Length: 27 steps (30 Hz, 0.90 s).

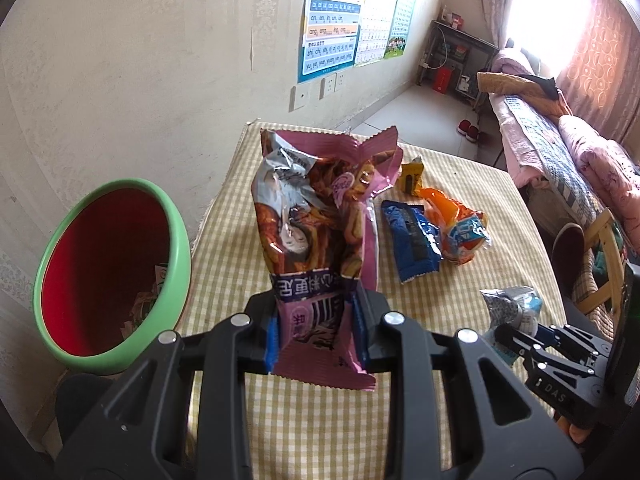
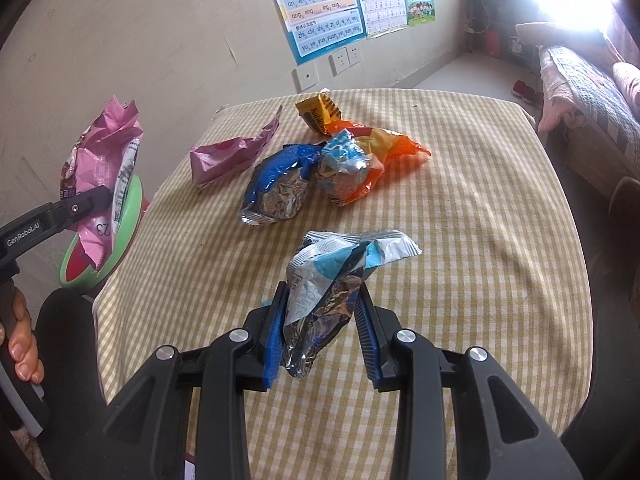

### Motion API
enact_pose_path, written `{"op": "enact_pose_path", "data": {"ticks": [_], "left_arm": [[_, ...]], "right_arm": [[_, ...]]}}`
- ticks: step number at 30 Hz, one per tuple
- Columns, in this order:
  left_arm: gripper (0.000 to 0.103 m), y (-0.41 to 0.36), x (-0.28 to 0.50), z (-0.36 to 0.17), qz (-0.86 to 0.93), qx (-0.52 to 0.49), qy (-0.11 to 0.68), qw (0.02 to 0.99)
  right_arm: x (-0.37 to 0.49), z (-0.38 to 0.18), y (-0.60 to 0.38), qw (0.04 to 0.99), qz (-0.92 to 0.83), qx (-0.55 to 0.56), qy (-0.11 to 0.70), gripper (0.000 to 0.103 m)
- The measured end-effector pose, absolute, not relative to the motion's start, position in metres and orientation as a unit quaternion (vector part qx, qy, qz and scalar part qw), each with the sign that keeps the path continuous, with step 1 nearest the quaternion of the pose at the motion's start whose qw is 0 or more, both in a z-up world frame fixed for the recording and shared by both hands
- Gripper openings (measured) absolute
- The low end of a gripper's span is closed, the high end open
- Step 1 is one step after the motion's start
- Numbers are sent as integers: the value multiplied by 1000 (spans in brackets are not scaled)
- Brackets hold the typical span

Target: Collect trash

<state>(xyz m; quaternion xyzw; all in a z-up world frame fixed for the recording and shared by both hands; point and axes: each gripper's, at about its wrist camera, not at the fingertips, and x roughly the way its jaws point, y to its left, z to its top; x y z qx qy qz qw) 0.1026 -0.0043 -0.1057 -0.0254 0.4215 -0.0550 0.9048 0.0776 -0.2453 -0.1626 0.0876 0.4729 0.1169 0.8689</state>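
pink wrapper (image 1: 316, 216): clamped by its lower end in the left tool (image 1: 316, 320), standing upright above the tabletop (image 1: 460, 380); in the right wrist view it hangs over the bin rim at 9 o'clock.
silver-blue wrapper (image 2: 324, 288): pinched between the pads of the right tool (image 2: 320, 332), low over the tabletop at 6 o'clock.
bin (image 1: 112, 276): green rim, red inside, beside the tabletop's left edge; some scraps already at the bottom.
risk 1: pink wrapper is tall and floppy, held only at 1 end; if released over the rim rather than the opening, it may catch there or fall outside.
risk 2: silver-blue wrapper is crumpled foil, gripped on 1 side; it could slip out during the carry across to the bin.
risk 3: both tools heading to 1 bin could collide.
count, held: 2 wrappers.
count, lying at 12 o'clock: 5 — pink piece (image 2: 232, 156), blue pack (image 2: 276, 192), orange bag (image 2: 396, 144), yellow packet (image 2: 316, 112), crumpled blue-silver wrapper (image 2: 348, 168).
count, bin: 1.
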Motion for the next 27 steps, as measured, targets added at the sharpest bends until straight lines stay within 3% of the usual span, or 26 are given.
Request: {"op": "enact_pose_path", "data": {"ticks": [27], "left_arm": [[27, 25, 98, -109, -38, -63, 415, 907]], "right_arm": [[88, -106, -183, 880, 184, 66, 433, 33]]}}
